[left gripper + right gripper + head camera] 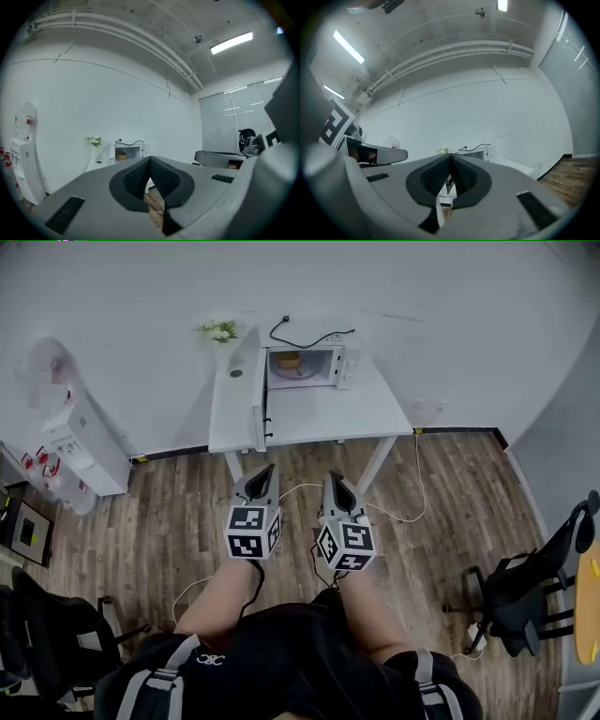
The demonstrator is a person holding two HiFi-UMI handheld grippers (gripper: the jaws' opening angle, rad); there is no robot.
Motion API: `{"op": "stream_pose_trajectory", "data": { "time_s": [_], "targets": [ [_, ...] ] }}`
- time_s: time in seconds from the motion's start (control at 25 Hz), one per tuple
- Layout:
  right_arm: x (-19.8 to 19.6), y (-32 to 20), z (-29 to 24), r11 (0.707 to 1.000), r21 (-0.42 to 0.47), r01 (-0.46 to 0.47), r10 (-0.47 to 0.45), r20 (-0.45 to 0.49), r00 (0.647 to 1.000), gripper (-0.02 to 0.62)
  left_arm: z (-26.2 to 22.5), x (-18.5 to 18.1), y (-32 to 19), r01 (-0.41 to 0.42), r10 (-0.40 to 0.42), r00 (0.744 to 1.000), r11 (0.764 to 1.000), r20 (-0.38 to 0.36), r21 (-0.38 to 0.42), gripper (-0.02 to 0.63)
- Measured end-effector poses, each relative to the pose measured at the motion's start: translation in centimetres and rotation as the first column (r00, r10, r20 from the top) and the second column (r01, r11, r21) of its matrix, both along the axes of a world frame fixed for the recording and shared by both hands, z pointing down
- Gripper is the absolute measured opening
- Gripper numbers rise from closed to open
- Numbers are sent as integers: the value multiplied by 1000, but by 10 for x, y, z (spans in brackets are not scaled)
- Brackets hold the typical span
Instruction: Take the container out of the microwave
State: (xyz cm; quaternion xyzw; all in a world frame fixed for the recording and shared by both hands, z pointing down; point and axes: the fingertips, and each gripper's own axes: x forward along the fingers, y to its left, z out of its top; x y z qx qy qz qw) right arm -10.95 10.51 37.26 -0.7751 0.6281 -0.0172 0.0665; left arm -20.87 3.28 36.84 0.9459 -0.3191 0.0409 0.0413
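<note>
both jaws closed tip to tip with nothing in them, left gripper and right gripper side by side over the wood floor, well short of the white table, where the microwave stands door open, container inside.

Head view: looks from high up steeply down at the floor, with left gripper and right gripper close below and the table with microwave far ahead. Left gripper view: looks nearly level along own jaws, microwave small and far, left of the tips. Right gripper view: same way, microwave just right of the tips. Shared by all three: microwave, table, white wall.
</note>
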Motion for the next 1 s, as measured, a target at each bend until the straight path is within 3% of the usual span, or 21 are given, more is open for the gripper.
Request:
{"op": "stream_pose_trajectory", "data": {
  "time_s": [0.48, 0.76, 1.0],
  "targets": [
    [60, -48, 6, 999, 42, -1, 1, 1, 1000, 6, 11, 51, -52, 7, -8, 1000, 1000, 23, 6, 12],
    [123, -112, 12, 998, 35, 51, -51, -20, 999, 6, 13, 124, -106, 18, -19, 1000, 999, 25, 30, 14],
    [195, -169, 14, 994, 36, 99, -99, -5, 995, 6, 24, 197, -157, 58, -58, 998, 998, 30, 2, 14]
  ]
}}
